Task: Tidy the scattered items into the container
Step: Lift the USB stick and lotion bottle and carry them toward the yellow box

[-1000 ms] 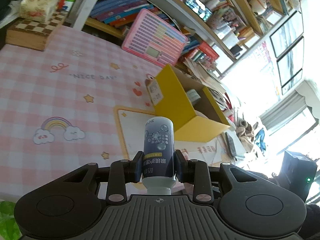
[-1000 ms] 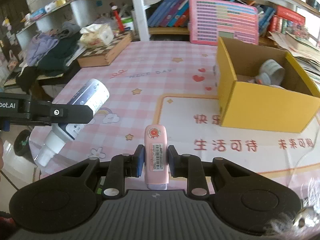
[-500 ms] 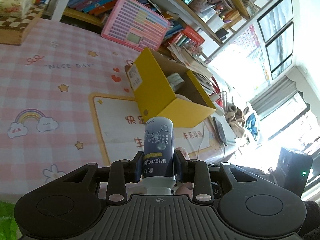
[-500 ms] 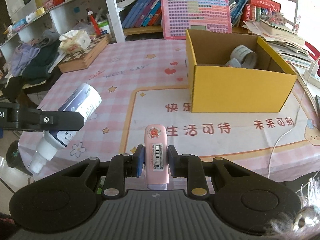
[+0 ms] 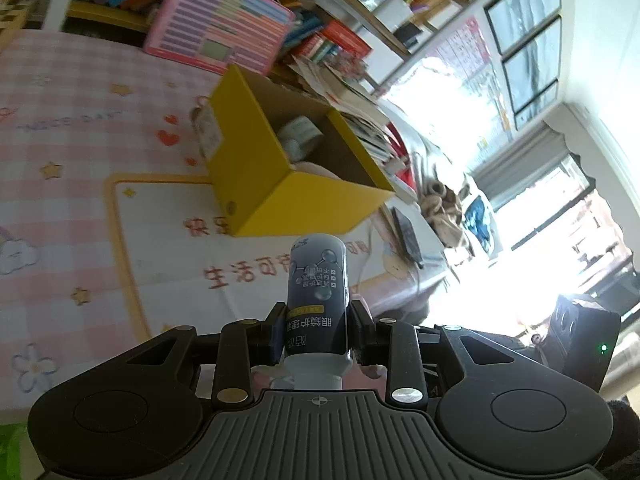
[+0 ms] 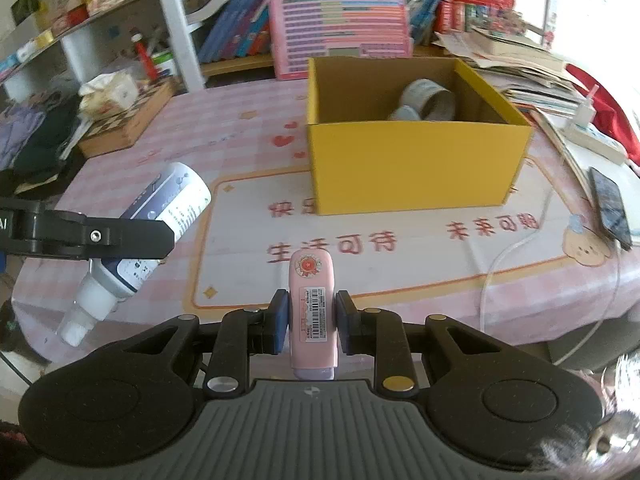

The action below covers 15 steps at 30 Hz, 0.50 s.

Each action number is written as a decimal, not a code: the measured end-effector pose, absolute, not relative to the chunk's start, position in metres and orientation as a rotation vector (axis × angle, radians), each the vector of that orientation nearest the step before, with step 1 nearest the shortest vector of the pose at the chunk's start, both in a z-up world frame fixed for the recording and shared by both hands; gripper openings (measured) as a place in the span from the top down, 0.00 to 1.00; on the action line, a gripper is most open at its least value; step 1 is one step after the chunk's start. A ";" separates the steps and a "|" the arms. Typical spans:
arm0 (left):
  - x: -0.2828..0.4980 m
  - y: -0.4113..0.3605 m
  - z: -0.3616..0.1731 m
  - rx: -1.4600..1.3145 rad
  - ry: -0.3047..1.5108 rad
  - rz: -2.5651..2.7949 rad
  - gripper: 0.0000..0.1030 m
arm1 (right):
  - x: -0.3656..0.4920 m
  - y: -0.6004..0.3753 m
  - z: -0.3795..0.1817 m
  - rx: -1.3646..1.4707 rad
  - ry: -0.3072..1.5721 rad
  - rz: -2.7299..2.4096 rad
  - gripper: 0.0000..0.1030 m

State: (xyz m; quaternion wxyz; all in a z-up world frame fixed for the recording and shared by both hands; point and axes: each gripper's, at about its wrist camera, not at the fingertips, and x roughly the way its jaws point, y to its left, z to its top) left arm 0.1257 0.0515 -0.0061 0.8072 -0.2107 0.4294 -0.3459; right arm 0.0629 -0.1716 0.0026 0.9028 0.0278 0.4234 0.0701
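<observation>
1. Left gripper (image 5: 316, 332) clamped on a dark bottle (image 5: 317, 292), pads pressed to both its sides – white cap end toward the camera, flat base pointing out toward the box (image 5: 256, 184).
2. Seen from the right wrist: same bottle (image 6: 160, 216) tilted, cap low and to the left, base raised toward the box (image 6: 416, 168); held in the air above the tablecloth (image 6: 240, 148), well to the left of the box and nearer the camera.
3. Right gripper (image 6: 312, 322) closed on a slim pink case (image 6: 312, 308), blue pads touching its two long sides, barcode label facing up, round red sticker at the far end.
4. Pink case held upright along the fingers, in front of the box's near wall and well apart from it, over the printed mat (image 6: 360, 248).
5. Box open at the top, yellow outside and brown inside, standing on the far edge of the mat.
6. Inside the box, toward its right rear: a tape roll (image 6: 428, 98) lying on its side, with a smaller pale item against it – too blurred to name.
7. Behind the box: a pink board (image 6: 340, 32) leaning against shelved books.
8. Right of the box: a stack of papers (image 6: 520, 72) at the back, a phone (image 6: 610, 208) nearer, with a white cable (image 6: 516, 252) trailing over the table edge.
9. Left of the box, far back: a chessboard (image 6: 128, 116) with a tissue pack (image 6: 108, 92) on it.
</observation>
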 end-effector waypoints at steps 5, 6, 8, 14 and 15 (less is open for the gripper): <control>0.132 0.032 -0.008 -0.438 0.937 -0.777 0.70 | 0.061 -0.189 0.002 0.074 0.884 0.111 0.78; 0.134 0.028 -0.008 -0.436 0.940 -0.784 0.70 | 0.061 -0.193 0.002 0.075 0.885 0.105 0.78; 0.137 0.019 -0.009 -0.432 0.946 -0.799 0.70 | 0.061 -0.199 0.002 0.078 0.887 0.095 0.78; 0.150 -0.006 -0.011 -0.419 0.961 -0.835 0.70 | 0.066 -0.222 -0.001 0.086 0.894 0.062 0.78; 0.152 -0.009 -0.011 -0.418 0.964 -0.840 0.70 | 0.067 -0.226 -0.001 0.088 0.895 0.057 0.78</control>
